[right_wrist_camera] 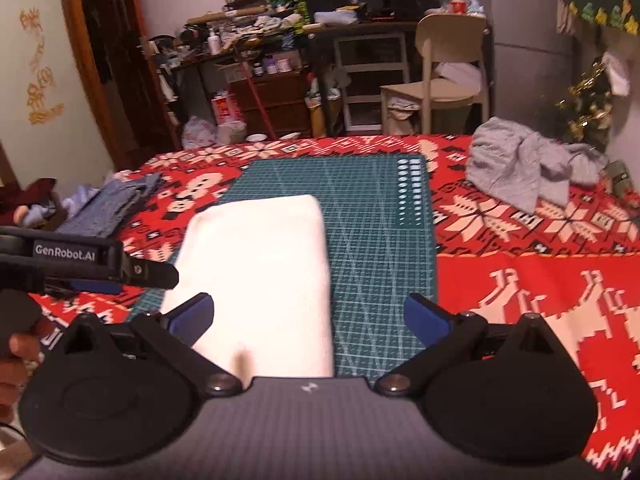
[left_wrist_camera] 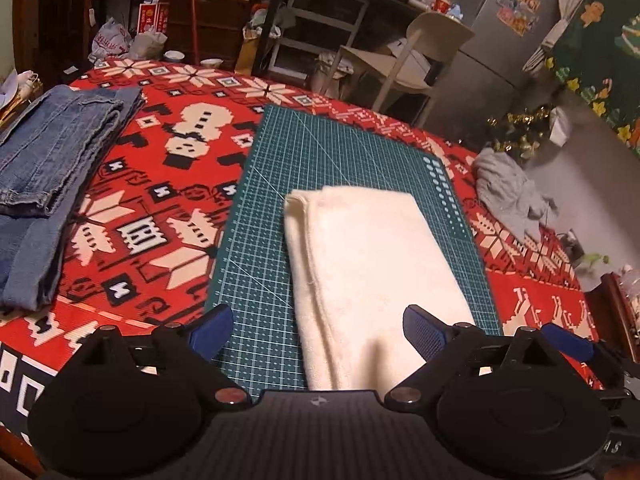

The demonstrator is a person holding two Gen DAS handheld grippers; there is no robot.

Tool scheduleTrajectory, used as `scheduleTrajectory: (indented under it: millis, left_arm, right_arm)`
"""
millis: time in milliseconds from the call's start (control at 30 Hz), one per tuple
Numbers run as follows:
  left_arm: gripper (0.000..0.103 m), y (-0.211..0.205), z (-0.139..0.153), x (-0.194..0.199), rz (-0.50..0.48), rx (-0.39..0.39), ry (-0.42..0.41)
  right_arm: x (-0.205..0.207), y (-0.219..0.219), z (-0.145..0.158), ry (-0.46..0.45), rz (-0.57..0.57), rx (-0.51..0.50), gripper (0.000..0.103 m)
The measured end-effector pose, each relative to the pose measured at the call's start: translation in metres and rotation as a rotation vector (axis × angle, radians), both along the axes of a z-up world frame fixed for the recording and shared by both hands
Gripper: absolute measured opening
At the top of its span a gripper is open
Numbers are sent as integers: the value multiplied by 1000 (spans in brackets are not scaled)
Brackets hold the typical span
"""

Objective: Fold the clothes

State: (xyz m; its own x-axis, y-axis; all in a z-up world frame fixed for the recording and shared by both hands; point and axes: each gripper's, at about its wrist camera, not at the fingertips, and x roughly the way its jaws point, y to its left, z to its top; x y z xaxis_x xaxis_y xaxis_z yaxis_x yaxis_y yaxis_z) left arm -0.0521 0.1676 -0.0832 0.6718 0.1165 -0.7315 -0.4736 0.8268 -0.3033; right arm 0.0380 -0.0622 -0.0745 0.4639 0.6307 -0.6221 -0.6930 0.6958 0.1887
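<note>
Two claws hang low over the near edge of the counter (left_wrist_camera: 132, 236), each with its blue-padded fingers spread wide and nothing between them. The left claw (left_wrist_camera: 318, 332) sits above the near end of a folded white cloth (left_wrist_camera: 372, 272), its left finger (left_wrist_camera: 212, 330) over the green cutting mat (left_wrist_camera: 320, 152) and its right finger (left_wrist_camera: 424, 330) over the cloth's right part. The right claw (right_wrist_camera: 310, 322) is just beside it to the right, with one finger (right_wrist_camera: 192, 316) above the cloth (right_wrist_camera: 260, 272) and the other (right_wrist_camera: 426, 318) above bare mat (right_wrist_camera: 380, 220). In the right wrist view the left claw's black body (right_wrist_camera: 80, 258) enters from the left edge, and part of a hand (right_wrist_camera: 18, 354) shows below it.

The cloth is cream-white and soft-looking, folded into a neat long rectangle that lies flat on the mat, running away from the claws. Its layered edges show along the left side and at the far left corner; the right side looks like a smooth fold.

Further out, a red patterned tablecloth (right_wrist_camera: 520, 300) covers the counter. A pile of folded blue jeans (left_wrist_camera: 48, 184) lies well to the left of the mat, and a crumpled grey garment (right_wrist_camera: 528, 164) lies near the far right edge. Beyond the counter stand a pale chair (right_wrist_camera: 444, 68) and cluttered shelves (right_wrist_camera: 256, 40).
</note>
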Motion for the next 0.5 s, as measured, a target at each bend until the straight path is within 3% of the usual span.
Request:
scheduleTrajectory:
  millis: [300, 500]
  left_arm:
    - [92, 15, -1, -16, -15, -48, -7]
    - [92, 8, -13, -17, -57, -80, 11]
  right_arm:
    - [12, -5, -12, 82, 45, 21, 98]
    - [22, -10, -23, 151, 79, 42, 83]
